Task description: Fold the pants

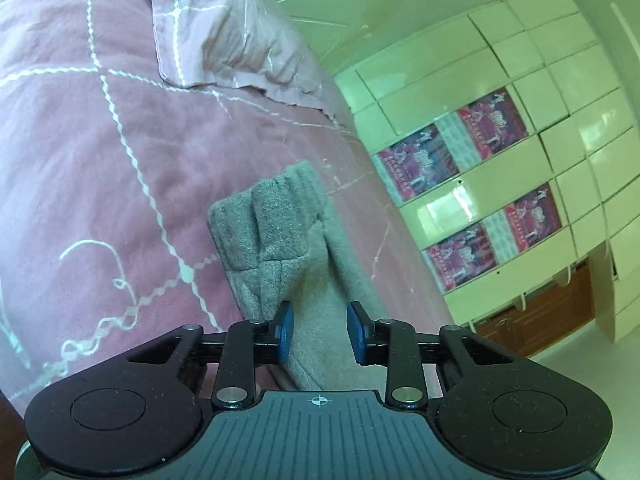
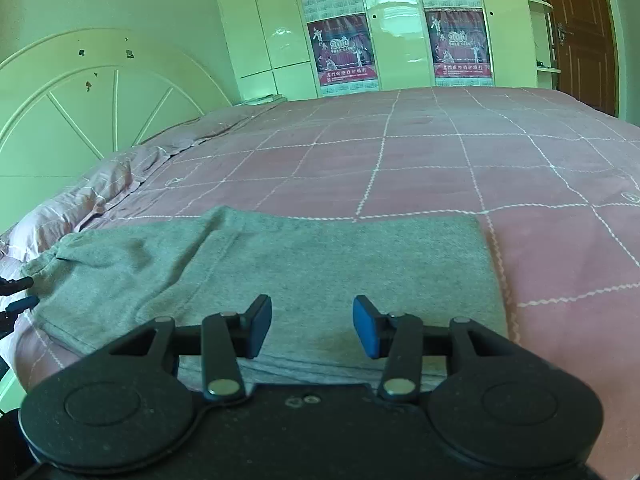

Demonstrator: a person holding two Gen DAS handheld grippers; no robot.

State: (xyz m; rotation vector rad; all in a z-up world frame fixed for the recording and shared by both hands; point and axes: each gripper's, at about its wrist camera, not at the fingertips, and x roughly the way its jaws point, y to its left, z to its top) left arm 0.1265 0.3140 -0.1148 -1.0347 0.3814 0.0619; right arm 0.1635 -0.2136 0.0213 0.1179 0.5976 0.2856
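Grey pants lie folded on the pink quilted bed. In the right wrist view my right gripper is open, its blue pads just above the near edge of the pants, holding nothing. In the left wrist view the pants' ribbed leg ends bunch up ahead, and the cloth runs between the pads of my left gripper, which is open around it. The left gripper's tips also show at the far left of the right wrist view, beside the leg ends.
A pink pillow lies at the head of the bed by a white headboard. White wardrobes with red posters stand beyond the bed. A brown door is at the right.
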